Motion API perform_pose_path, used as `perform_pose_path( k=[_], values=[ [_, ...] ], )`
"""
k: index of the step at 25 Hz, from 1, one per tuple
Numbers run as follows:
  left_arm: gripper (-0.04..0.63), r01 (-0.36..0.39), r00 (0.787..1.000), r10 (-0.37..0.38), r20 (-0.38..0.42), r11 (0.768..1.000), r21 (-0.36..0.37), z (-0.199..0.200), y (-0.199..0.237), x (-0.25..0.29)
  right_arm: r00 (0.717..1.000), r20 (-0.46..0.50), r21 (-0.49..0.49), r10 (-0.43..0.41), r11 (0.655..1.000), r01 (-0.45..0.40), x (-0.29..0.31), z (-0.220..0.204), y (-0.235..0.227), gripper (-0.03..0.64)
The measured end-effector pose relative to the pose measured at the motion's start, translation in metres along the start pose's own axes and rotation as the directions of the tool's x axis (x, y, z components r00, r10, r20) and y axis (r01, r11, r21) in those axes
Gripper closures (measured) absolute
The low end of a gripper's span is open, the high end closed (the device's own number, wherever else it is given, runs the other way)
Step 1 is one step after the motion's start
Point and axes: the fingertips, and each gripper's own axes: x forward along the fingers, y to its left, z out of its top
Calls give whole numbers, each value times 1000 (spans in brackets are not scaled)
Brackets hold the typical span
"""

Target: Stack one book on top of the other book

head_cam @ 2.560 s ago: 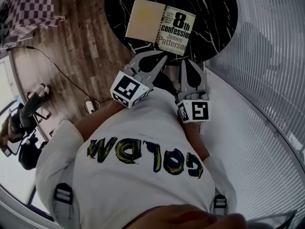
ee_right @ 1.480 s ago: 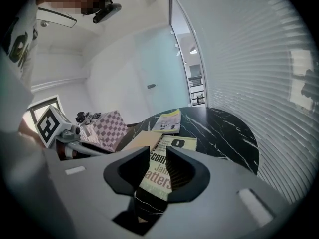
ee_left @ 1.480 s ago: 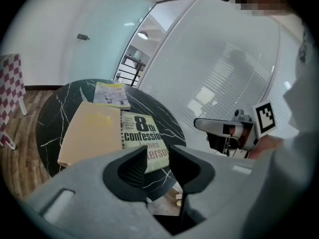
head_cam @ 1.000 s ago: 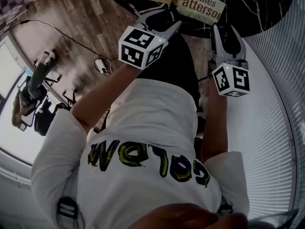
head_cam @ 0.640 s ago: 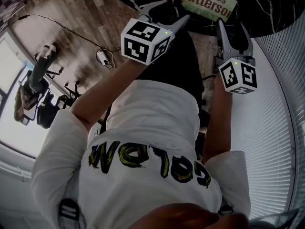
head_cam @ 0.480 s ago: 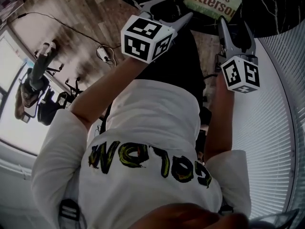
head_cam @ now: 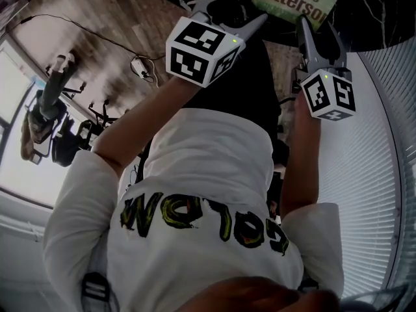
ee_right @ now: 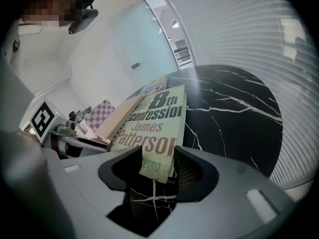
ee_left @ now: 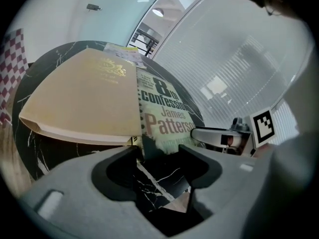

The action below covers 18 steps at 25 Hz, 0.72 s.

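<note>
Stacking had not been done yet. The tan book (ee_left: pixel 84 98) and the Patterson book (ee_right: pixel 154 123) lay flat on the black table (ee_right: pixel 234 113), side by side and touching. Neither book was on top of the other.

The left gripper (ee_left: pixel 159 156) had just opened its jaws, and they stood wide apart with nothing held. The place where the two books met was just past them.

The right gripper (ee_right: pixel 157 166) had just been closing its jaws a little, but there was a gap between them. The near corner of the Patterson book poked into that gap, and the pads did not seem to squeeze it.

So nearly all the job was left: grab one book, lift it, and set it on the other.
</note>
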Motion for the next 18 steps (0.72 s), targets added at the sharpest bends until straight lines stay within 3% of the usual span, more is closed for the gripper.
perform_pose_path(
  k=[18],
  values=[
    [334, 18, 1000, -19, 12, 997, 69, 3, -7, -7, 999, 42, -24, -31, 999, 32, -11, 10, 7, 414]
  ],
)
